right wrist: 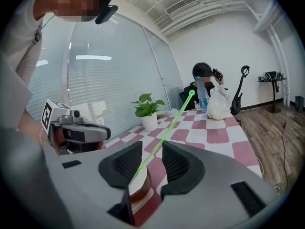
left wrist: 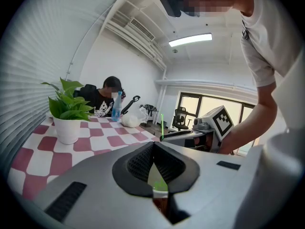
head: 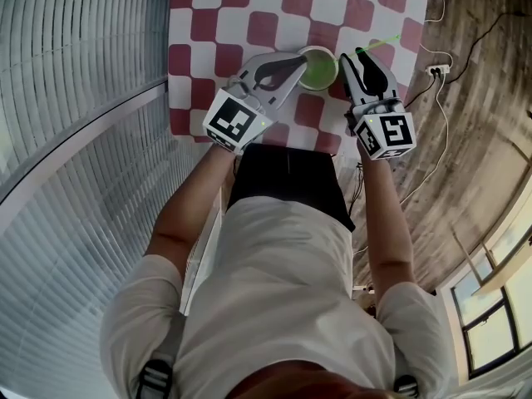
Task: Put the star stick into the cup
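Observation:
A white cup (head: 320, 71) with a green inside stands on the red-and-white checked table (head: 208, 23), near its front edge. My left gripper (head: 301, 59) comes in from the left and is shut on the cup's rim; a sliver of the cup (left wrist: 158, 185) shows between its closed jaws. The thin green star stick (head: 378, 46) leans out of the cup toward the right. My right gripper (head: 359, 56) sits just right of the cup. In the right gripper view the stick (right wrist: 167, 130) runs up between that gripper's (right wrist: 151, 149) parted jaws and neither pad presses it. Its lower end is at the cup (right wrist: 138, 185).
A potted plant (left wrist: 66, 118) stands further along the table. A person (left wrist: 107, 99) sits at the far end beside a blue bottle (left wrist: 116, 109) and a white bag (right wrist: 219, 104). A power strip with cables (head: 436, 69) lies on the wooden floor to the right.

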Motion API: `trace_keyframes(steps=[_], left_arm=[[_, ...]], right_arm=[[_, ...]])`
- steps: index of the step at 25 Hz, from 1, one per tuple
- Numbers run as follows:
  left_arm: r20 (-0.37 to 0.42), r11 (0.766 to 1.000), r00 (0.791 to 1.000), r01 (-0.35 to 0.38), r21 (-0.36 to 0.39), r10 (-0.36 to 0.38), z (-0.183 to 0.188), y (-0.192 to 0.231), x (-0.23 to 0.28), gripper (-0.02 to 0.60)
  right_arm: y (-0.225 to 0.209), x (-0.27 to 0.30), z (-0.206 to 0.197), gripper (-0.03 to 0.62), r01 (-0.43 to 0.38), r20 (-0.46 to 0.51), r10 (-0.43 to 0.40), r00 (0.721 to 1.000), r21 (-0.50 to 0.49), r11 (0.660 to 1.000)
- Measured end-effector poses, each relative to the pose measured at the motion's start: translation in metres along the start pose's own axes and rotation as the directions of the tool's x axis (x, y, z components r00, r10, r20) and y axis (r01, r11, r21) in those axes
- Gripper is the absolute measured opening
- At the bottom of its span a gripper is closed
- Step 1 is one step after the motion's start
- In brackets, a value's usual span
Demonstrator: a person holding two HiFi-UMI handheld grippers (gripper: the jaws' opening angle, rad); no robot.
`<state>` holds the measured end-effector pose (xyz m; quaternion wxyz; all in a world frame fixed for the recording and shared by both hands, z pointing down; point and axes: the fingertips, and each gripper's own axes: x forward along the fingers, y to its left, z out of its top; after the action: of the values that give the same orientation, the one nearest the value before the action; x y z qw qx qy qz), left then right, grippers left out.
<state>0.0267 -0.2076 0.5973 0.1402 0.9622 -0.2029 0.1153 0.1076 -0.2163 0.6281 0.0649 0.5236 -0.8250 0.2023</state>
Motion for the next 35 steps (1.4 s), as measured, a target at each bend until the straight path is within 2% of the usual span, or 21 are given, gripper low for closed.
trace_keyframes(steps=[21,25,35], left_arm=[[0.012,1.0,1.0,-0.013,0.009,0.013,0.049,-0.024,-0.02,0.032],[0.02,1.0,1.0,-0.015,0.009,0.015,0.059,-0.029,-0.022,0.032],[0.042,1.0,0.999,-0.016,0.002,0.016,0.09,-0.047,-0.031,0.032]], right_arm=[[0.004,-0.026,0.008,0.146,0.03,-0.097,-0.03,0.995,0.001,1.0],[0.01,-0.038,0.025,0.146,0.03,-0.072,-0.032,0.997,-0.025,0.999],[0.056,-0.07,0.085,0.135,-0.023,-0.006,0.023,1.0,-0.11,0.994]])
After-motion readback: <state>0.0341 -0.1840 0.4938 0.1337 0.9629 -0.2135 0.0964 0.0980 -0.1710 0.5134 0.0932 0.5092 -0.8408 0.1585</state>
